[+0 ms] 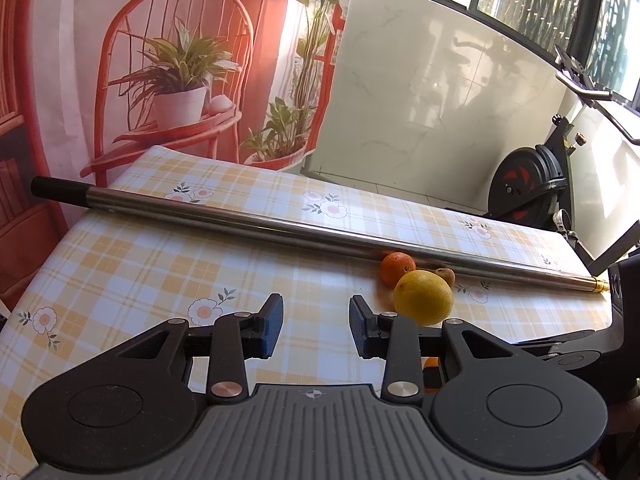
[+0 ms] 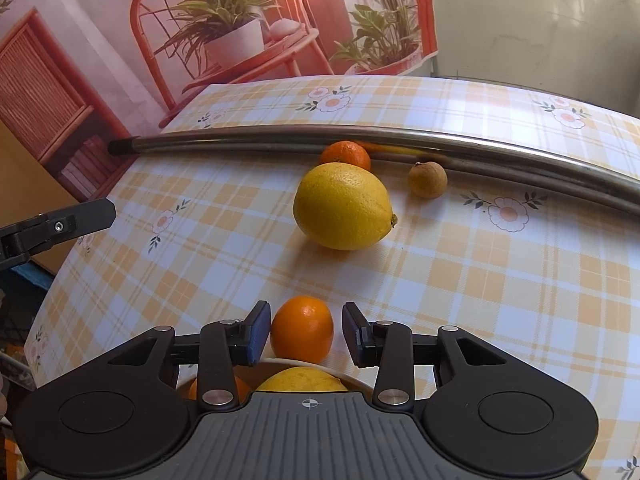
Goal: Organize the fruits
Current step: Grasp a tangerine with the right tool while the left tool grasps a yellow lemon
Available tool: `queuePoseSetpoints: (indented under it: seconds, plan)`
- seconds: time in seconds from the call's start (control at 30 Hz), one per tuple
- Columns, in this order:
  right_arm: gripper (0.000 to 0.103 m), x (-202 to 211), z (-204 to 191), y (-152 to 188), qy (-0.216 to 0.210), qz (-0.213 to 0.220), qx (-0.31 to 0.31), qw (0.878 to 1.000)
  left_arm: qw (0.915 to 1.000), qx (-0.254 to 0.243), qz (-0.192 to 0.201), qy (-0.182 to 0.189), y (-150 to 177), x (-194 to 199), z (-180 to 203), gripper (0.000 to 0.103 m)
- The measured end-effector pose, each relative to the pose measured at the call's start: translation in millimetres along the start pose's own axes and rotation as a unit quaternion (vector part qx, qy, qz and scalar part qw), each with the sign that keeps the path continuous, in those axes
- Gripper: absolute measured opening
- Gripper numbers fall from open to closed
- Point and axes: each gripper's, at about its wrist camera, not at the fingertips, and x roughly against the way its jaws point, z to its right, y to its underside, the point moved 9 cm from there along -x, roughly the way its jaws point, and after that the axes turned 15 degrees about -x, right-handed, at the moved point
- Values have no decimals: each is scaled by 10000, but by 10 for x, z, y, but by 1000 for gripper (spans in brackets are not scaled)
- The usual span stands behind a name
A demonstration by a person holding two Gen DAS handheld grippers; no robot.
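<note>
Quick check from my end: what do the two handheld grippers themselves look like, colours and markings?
Both look alike. The left gripper and right gripper have black linkage arms with silver rivet pins, round black discs either side, and a grey ribbed centre plate bearing a small crosshair mark. The fingers carry textured blue pads. No cables or sleeves are visible.

Left tool jaws apart, empty, held level. Right tool jaws apart, angled slightly downward.

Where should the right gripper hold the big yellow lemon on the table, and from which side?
Grip the big yellow lemon across its short middle, coming from above. Its long axis lies sideways, nub to the right, and the small orange mandarin sits close behind.
</note>
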Motion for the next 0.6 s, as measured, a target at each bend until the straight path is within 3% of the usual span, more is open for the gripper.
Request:
queuePoseSetpoints:
  seconds: [0.3, 0.47, 0.6]
  plan:
    - [32, 8, 69, 39, -40, -3, -106, 9999, 9999, -19, -69, 110, 12, -50, 90, 38]
    - [32, 131, 147, 4, 79, 395, -75, 9992, 9995, -12, -222, 233, 43, -130, 172, 45]
    - [32, 362, 253, -21, 527, 1085, 388, 9919, 9986, -90, -323, 417, 39, -252, 323, 47]
